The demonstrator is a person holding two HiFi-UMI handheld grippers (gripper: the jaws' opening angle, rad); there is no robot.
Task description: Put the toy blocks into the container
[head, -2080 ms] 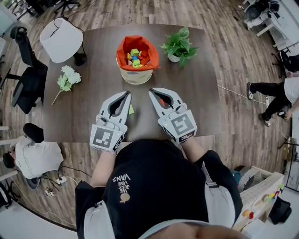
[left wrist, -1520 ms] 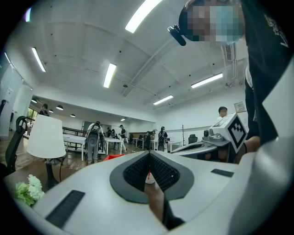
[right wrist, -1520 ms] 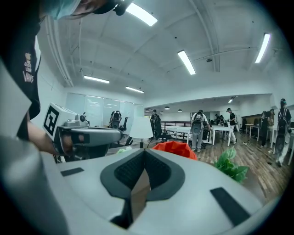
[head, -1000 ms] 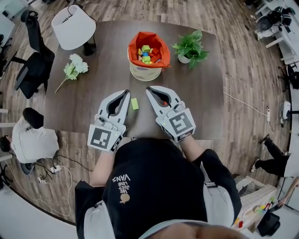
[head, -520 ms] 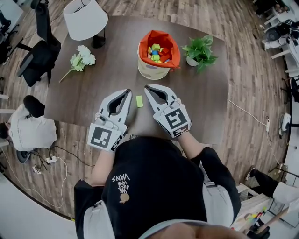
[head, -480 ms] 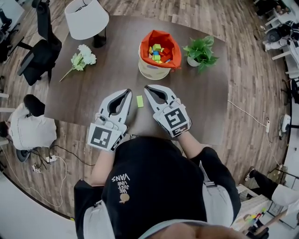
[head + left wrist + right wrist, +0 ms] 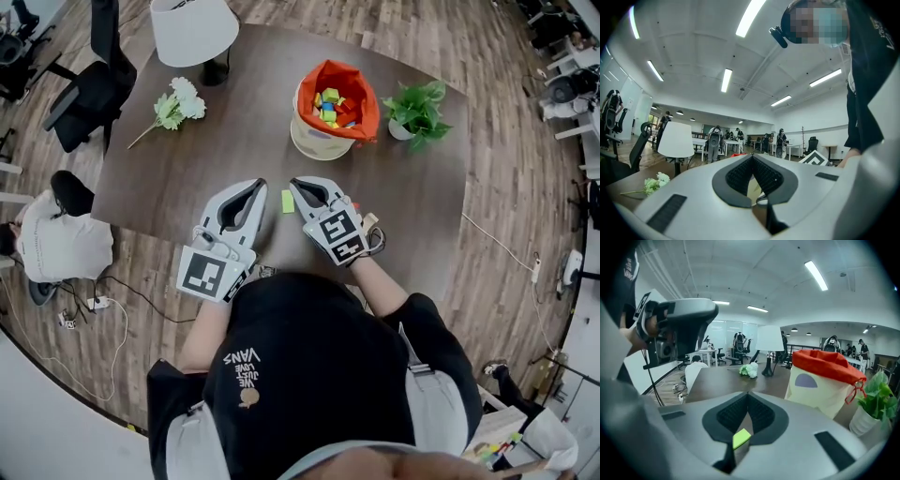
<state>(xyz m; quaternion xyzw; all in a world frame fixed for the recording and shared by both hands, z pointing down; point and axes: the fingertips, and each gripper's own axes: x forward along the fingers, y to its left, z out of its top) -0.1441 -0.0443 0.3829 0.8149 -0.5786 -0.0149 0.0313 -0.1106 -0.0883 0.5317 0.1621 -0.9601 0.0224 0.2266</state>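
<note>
A small, flat green toy block (image 7: 287, 201) lies on the dark wooden table (image 7: 187, 178) just below the centre of the head view, in the narrow gap between the two grippers, held by neither. The right gripper (image 7: 297, 185) sits just right of it, jaws pressed together with nothing between them; in the right gripper view the block shows low in the frame, through the opening behind the closed tips. The left gripper (image 7: 259, 186), just left of the block, also has its jaws together and empty. The container (image 7: 317, 145), a cream fabric bag with an orange lining that already holds coloured blocks, stands well apart toward the upper centre, with a potted plant (image 7: 417, 111) to its right and white flowers (image 7: 178, 101) and a lamp (image 7: 192, 28) at upper left. Likely risks: with the jaws closed this near, a push down or sideways would probably knock the block across the table rather than take it. The block looks thin, so a grip on its edges could slip. The grippers are close enough to bump, and the bag's soft rim could fold if struck
</note>
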